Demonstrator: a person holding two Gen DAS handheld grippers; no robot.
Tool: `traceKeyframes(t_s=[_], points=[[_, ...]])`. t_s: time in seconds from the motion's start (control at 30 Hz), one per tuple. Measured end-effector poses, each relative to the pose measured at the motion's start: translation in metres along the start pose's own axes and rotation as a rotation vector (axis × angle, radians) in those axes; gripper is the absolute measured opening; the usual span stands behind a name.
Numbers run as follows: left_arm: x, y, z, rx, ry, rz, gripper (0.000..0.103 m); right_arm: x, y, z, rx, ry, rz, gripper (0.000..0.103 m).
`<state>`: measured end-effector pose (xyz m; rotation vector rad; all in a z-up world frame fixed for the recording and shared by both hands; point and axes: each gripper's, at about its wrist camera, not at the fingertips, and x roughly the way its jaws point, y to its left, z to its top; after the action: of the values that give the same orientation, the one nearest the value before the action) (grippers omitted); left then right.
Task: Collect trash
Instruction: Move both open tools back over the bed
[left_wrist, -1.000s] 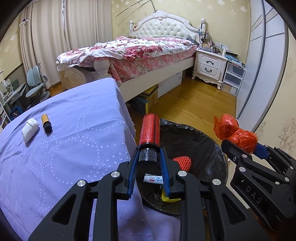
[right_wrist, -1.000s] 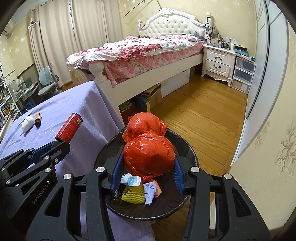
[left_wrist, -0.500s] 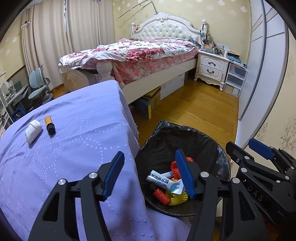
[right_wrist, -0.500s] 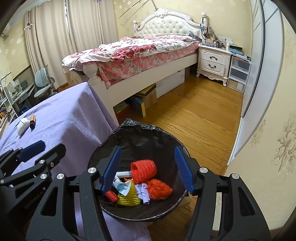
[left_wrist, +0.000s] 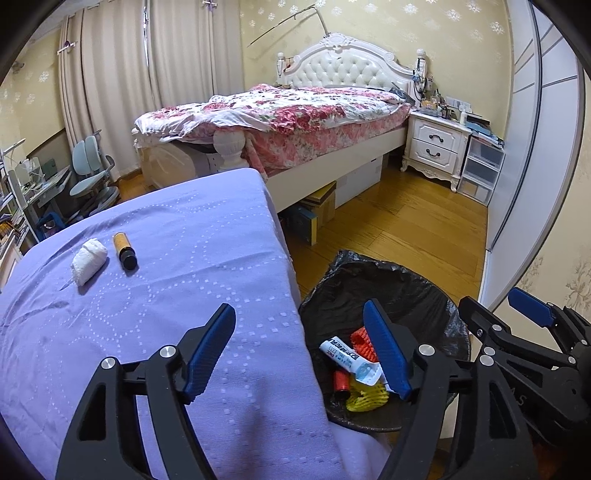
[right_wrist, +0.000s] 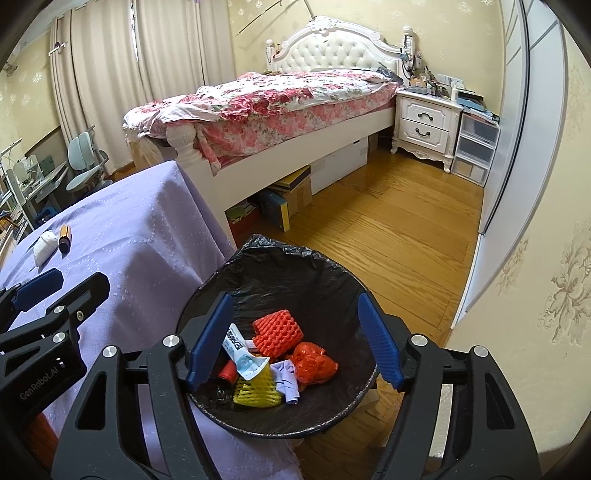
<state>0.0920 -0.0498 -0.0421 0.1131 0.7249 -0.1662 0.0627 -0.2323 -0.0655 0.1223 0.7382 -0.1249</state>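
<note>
A bin lined with a black bag (right_wrist: 295, 258) (left_wrist: 406, 273) stands on the floor beside the purple table. Inside lie a red bottle (right_wrist: 227, 371), an orange plastic bag (right_wrist: 314, 363), orange foam netting (right_wrist: 279, 332), yellow netting (right_wrist: 255, 391) and a white tube (right_wrist: 236, 345). My right gripper (right_wrist: 293, 341) is open and empty above the bin. My left gripper (left_wrist: 303, 354) is open and empty over the table's edge. A white crumpled wad (left_wrist: 88, 260) and a small amber bottle with a black cap (left_wrist: 125, 249) lie on the table (left_wrist: 184, 258), far left.
A bed with a floral cover (left_wrist: 295, 110) stands behind the table, with boxes under it (left_wrist: 317, 206). A white nightstand (left_wrist: 436, 146) and plastic drawers (left_wrist: 480, 170) are at the far right. A sliding wardrobe door (left_wrist: 535, 147) runs along the right. Wooden floor (left_wrist: 406, 221) lies around the bin.
Both grippers opened. The red bottle dropped from the left one and the orange bag from the right one into the bin. Both grippers then drew back and up a little.
</note>
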Motion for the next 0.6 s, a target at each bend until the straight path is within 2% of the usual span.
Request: traceKeyframes(t_s=[0.27, 0.6], points=[[-0.006, 0.03, -0.006, -0.038, 0.006, 0.049, 0.074, -0.002, 0.025, 0.003, -0.039, 0.007, 0.037, 0.072], [-0.006, 0.101, -0.022, -0.127, 0.04, 0.167, 0.074, 0.001, 0.092, 0.007, -0.137, 0.04, 0.158, 0.072]])
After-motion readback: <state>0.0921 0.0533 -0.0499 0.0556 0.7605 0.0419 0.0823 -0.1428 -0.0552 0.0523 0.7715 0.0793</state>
